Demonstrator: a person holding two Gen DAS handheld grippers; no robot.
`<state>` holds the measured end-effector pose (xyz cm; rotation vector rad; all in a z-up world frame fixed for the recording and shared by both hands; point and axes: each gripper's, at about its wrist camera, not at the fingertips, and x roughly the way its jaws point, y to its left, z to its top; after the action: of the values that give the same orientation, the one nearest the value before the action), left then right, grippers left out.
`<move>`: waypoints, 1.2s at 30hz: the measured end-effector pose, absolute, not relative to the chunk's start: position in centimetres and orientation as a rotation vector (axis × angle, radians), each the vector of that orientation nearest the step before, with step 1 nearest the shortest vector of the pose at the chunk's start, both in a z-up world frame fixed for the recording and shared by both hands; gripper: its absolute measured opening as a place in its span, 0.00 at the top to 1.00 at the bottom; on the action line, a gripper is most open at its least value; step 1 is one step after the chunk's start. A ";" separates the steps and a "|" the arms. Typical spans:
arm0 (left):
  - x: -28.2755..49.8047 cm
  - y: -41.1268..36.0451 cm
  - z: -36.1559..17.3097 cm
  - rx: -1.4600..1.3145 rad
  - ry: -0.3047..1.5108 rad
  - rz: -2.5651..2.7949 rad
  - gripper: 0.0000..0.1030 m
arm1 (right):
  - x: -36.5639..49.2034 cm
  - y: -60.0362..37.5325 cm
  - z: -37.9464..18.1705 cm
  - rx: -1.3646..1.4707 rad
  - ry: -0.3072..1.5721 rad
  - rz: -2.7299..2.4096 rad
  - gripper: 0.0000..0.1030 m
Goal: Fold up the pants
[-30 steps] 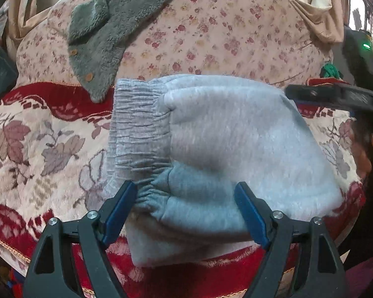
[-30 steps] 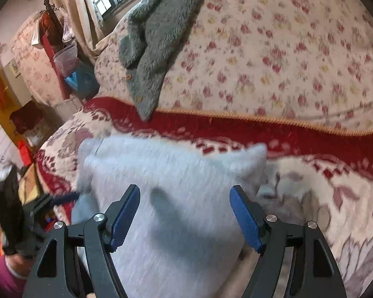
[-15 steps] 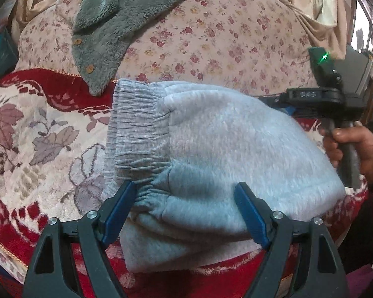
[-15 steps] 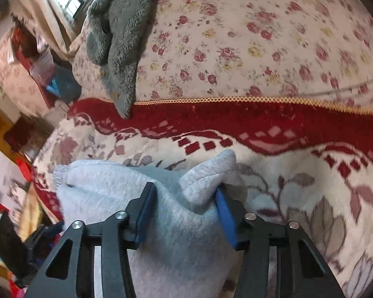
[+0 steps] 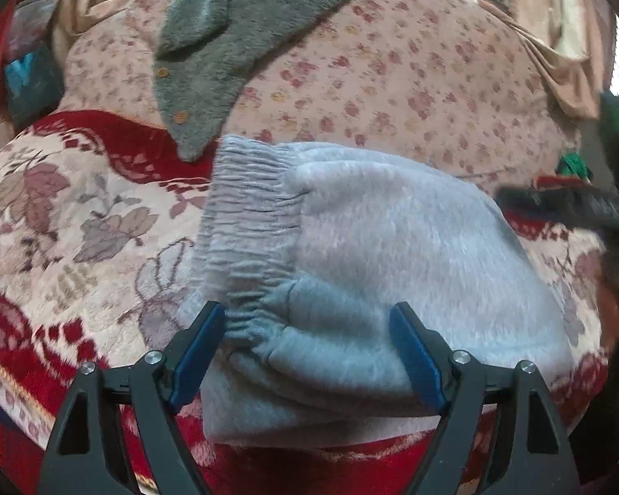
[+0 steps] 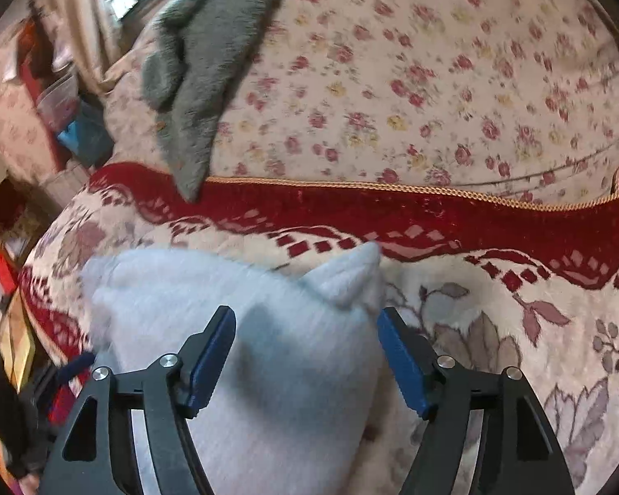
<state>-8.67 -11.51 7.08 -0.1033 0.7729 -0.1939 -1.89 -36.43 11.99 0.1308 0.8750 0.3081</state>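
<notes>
The light grey fleece pants lie folded in a compact bundle on the red and cream floral blanket, ribbed waistband to the left. My left gripper is open, its blue pads on either side of the bundle's near edge. In the right wrist view the pants show with a pointed corner sticking up. My right gripper is open over that end, jaws wide around the cloth. The right gripper's body shows blurred at the right edge of the left wrist view.
A dark grey fuzzy garment with buttons is draped over the floral-print backrest; it also shows in the right wrist view. Clutter and a blue bag stand beyond the blanket's left end. Curtains hang behind.
My right gripper, shut on the pants' corner half a second ago, has opened and let go. The left gripper stays open at the near edge.
</notes>
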 end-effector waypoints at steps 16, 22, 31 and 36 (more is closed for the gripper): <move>-8.4 -7.3 9.0 -0.283 0.813 -0.242 0.00 | -5.8 -37.9 10.5 0.252 0.940 0.427 0.00; -6.1 -5.2 6.4 -0.409 0.890 -0.268 0.00 | -5.0 -39.5 7.2 0.407 1.030 0.470 0.00; -4.1 -5.3 2.5 -0.465 0.976 -0.344 0.00 | -3.5 -38.9 2.1 0.661 1.112 0.631 0.00; -3.2 -6.3 0.9 -0.486 1.011 -0.365 0.00 | -3.3 -38.6 0.8 0.707 1.109 0.689 0.00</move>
<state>-3.22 -6.35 0.86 -0.4856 1.0110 -0.3652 -3.30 -38.63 0.85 0.7075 1.1094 0.6888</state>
